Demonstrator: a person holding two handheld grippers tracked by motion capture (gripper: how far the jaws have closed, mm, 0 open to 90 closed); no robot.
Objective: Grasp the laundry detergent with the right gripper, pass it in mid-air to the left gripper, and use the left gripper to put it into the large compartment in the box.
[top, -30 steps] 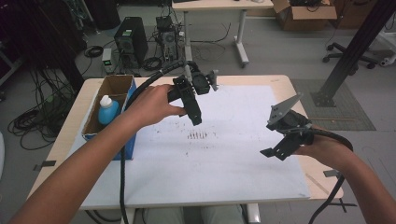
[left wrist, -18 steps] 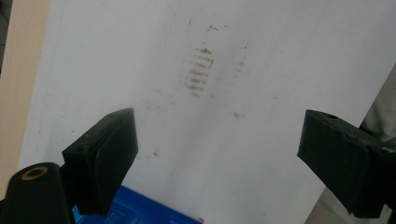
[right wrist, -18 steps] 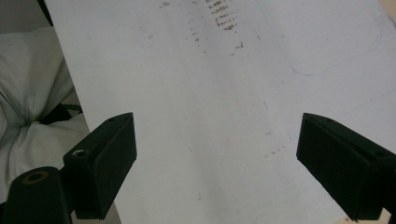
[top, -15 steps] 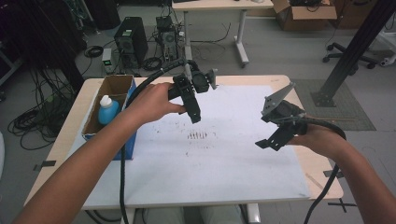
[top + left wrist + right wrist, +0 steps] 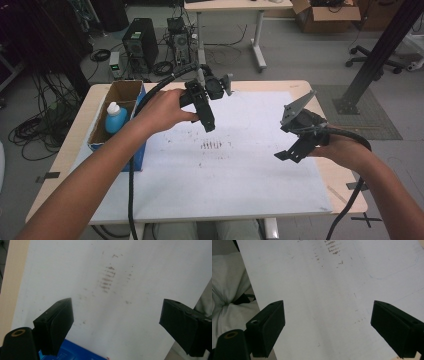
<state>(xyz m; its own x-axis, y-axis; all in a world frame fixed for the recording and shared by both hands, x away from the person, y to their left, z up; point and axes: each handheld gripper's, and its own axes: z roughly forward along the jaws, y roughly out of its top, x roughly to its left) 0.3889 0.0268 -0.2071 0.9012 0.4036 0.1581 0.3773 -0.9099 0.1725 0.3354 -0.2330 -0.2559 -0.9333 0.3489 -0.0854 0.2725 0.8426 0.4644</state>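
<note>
both claws were released, grasping nothing: the left gripper [image 5: 209, 122] hung over the white sheet [image 5: 240, 175] near the desk's [image 5: 80, 125] far edge, the right gripper [image 5: 290, 152] near its right edge.

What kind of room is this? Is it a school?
More likely a lab or workshop. Computer towers and tangled cables sit on the floor, cardboard boxes are piled at the back, and the table looks like a test bench.
</note>
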